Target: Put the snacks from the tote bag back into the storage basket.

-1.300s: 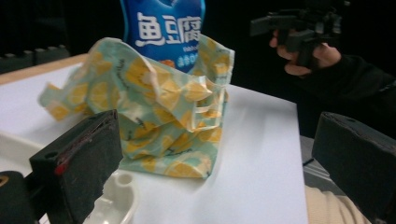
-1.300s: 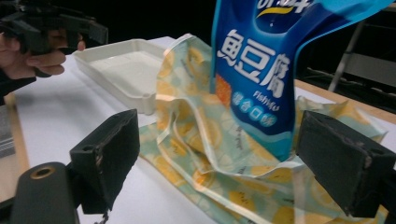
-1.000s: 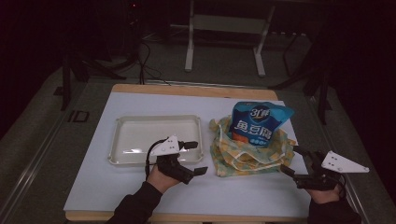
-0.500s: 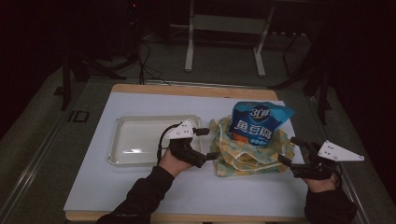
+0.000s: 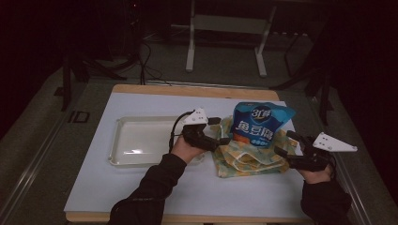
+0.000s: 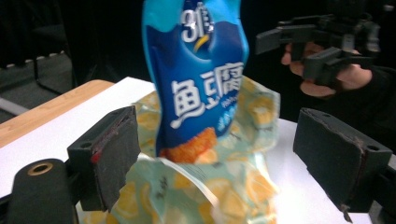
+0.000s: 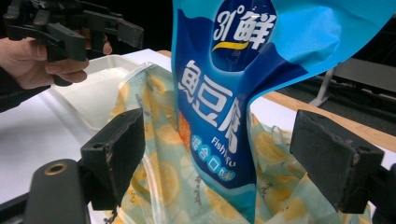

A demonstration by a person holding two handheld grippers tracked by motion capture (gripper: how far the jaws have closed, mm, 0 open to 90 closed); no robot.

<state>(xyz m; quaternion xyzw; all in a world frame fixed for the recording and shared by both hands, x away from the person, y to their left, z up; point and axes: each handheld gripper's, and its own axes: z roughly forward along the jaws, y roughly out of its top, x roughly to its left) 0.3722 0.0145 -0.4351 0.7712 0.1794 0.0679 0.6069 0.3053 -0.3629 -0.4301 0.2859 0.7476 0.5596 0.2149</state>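
While the room beyond the table lies in deep shadow in the high view, we can make out a white table top [image 5: 141, 187] carrying a clear plastic tray [image 5: 123, 140] on its left half and a blue snack bag [image 5: 261, 123] standing upright inside a yellow lemon-print bag [image 5: 244, 159] on its right half. We hold the left gripper [image 5: 221, 130] over the tray's right end, its jaws spread and pointing at the left flank of the two bags, close to them; whether a jaw tip touches the print bag we cannot tell at this size. We hold the right gripper [image 5: 287, 143] at the bags' right edge, jaws also spread, tips just beside the crumpled print bag. Our sleeves are cut off by the bottom edge. From the left gripper view, we see the left gripper [image 6: 218, 158] wide apart with nothing between its pads, the snack bag [image 6: 198, 84] rising between and beyond the jaws out of the lemon-print bag [image 6: 205, 186], its top cut off by the frame; the right gripper [image 6: 299, 49] and its hand hang blurred at upper right. From the right gripper view, the right gripper [image 7: 233, 156] is likewise spread and empty, the snack bag [image 7: 233, 70] framed between its jaws, the lemon-print bag [image 7: 163, 154] below, and the left gripper [image 7: 95, 28] over the tray [image 7: 88, 95] at upper left.
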